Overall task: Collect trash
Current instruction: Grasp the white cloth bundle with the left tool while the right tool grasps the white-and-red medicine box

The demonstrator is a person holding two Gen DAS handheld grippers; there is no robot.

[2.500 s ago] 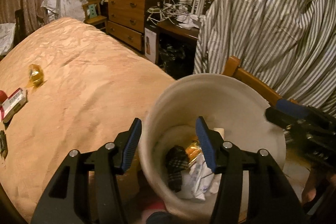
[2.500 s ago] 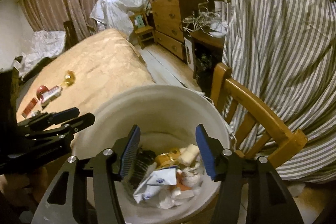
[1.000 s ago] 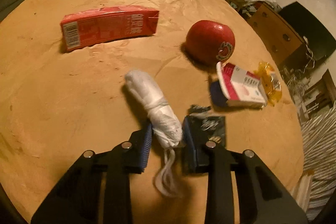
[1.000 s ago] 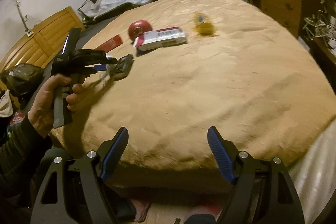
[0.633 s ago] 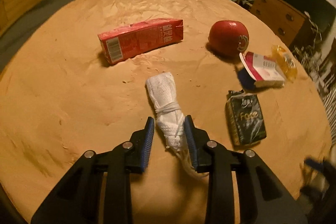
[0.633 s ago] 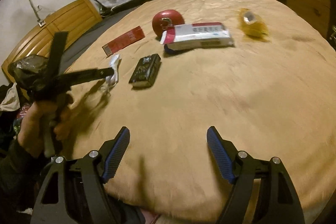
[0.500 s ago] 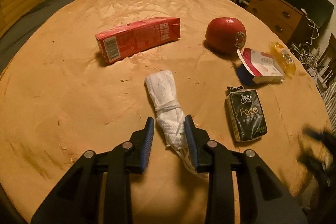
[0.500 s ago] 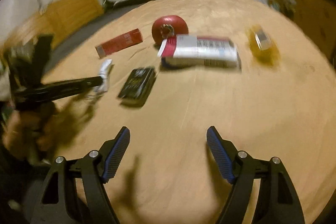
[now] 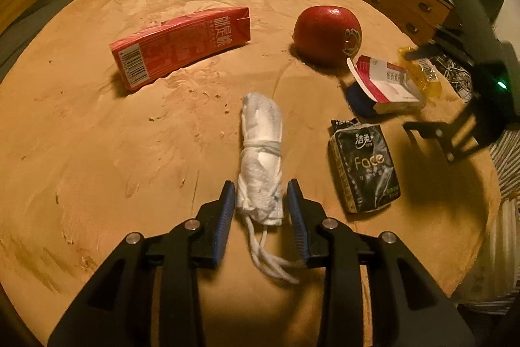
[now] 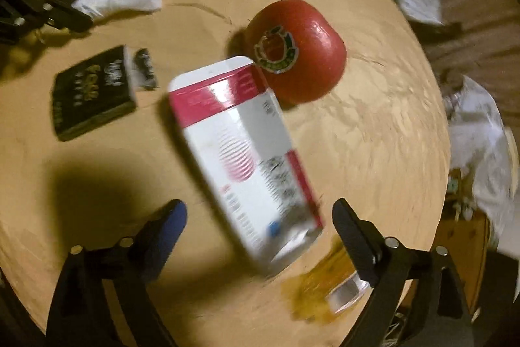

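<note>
Left gripper (image 9: pixel 259 205) fingers, just opening, seemingly loosely flank rolled tissue (image 9: pixel 261 158).

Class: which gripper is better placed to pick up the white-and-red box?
Right. The right gripper hangs open just over the white-and-red box; the left gripper straddles the white bundle.

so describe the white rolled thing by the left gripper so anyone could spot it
On the tan bedspread, in front of the long red carton, lies a white rolled bundle. It is the only white cloth-like piece, tied round the middle with string, its near end between the left gripper's pads.
</note>
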